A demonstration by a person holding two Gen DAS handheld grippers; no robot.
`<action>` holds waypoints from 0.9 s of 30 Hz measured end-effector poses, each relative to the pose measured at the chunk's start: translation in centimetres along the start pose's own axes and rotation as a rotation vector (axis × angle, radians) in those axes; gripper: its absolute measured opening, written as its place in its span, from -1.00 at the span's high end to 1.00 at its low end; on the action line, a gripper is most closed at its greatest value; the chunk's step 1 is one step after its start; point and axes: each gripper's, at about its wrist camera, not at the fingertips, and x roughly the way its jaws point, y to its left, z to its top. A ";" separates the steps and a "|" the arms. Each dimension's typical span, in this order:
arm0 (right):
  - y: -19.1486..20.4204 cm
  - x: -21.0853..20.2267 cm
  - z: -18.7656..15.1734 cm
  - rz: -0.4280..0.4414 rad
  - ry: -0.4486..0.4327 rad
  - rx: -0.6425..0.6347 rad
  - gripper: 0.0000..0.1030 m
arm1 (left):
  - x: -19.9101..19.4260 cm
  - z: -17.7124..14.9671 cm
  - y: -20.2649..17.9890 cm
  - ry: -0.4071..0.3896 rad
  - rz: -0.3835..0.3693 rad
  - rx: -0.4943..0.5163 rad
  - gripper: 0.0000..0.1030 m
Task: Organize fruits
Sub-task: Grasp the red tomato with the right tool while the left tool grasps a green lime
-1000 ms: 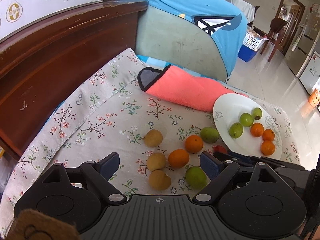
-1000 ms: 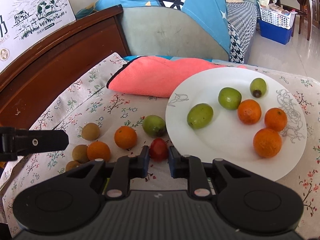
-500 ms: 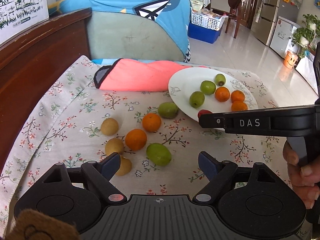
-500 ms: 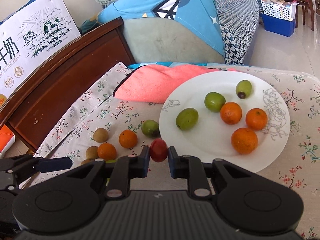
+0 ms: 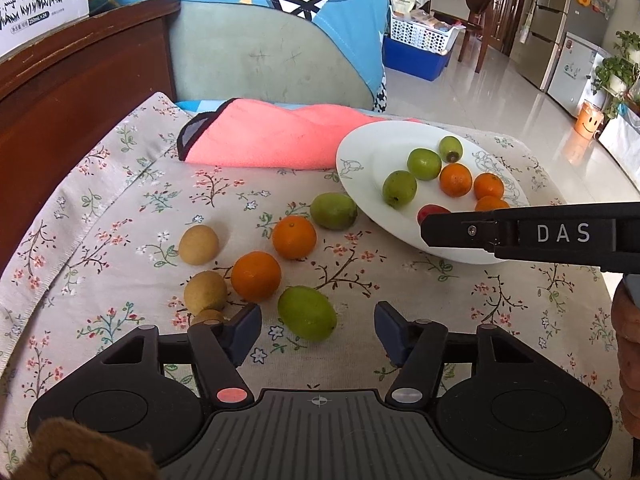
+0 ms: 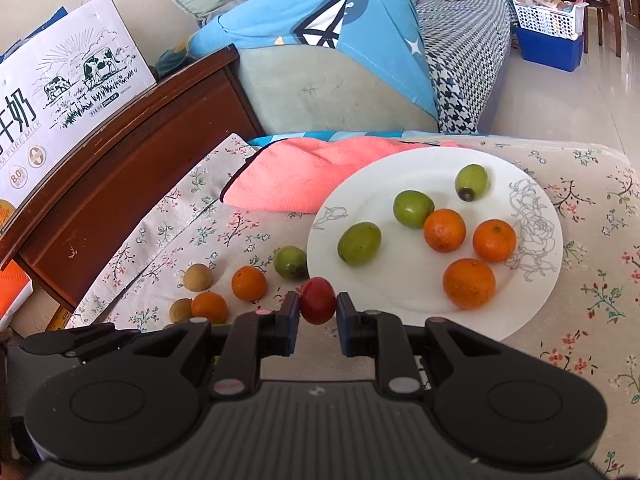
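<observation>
My right gripper is shut on a small red fruit and holds it above the near left rim of the white plate. From the left wrist view the same red fruit shows over the plate at the tip of the right gripper. The plate holds three green fruits and three oranges. My left gripper is open and empty, with a green fruit between its fingers. Two oranges, another green fruit and brown fruits lie on the floral cloth.
A pink towel lies behind the fruits, against a cushion with a blue cover. A dark wooden ledge with a milk carton box runs along the left. The cloth's right edge drops to the tiled floor.
My right gripper has lifted the red fruit off the cloth and carried it right, over the plate's rim. My left gripper has swung to the right and closer to the green fruit.
</observation>
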 end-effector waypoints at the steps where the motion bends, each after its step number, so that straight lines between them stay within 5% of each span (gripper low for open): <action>1: 0.0 0.0 0.0 -0.001 0.001 0.002 0.62 | 0.2 0.0 0.0 0.002 0.004 -0.002 -0.18; 11: -0.2 -0.1 0.1 -0.001 0.004 0.011 0.62 | 0.9 -0.1 -0.1 -0.006 0.012 -0.009 0.46; 27: -0.4 -0.2 0.2 0.000 -0.006 0.021 0.62 | -0.2 0.8 -0.3 -0.043 0.017 -0.050 0.47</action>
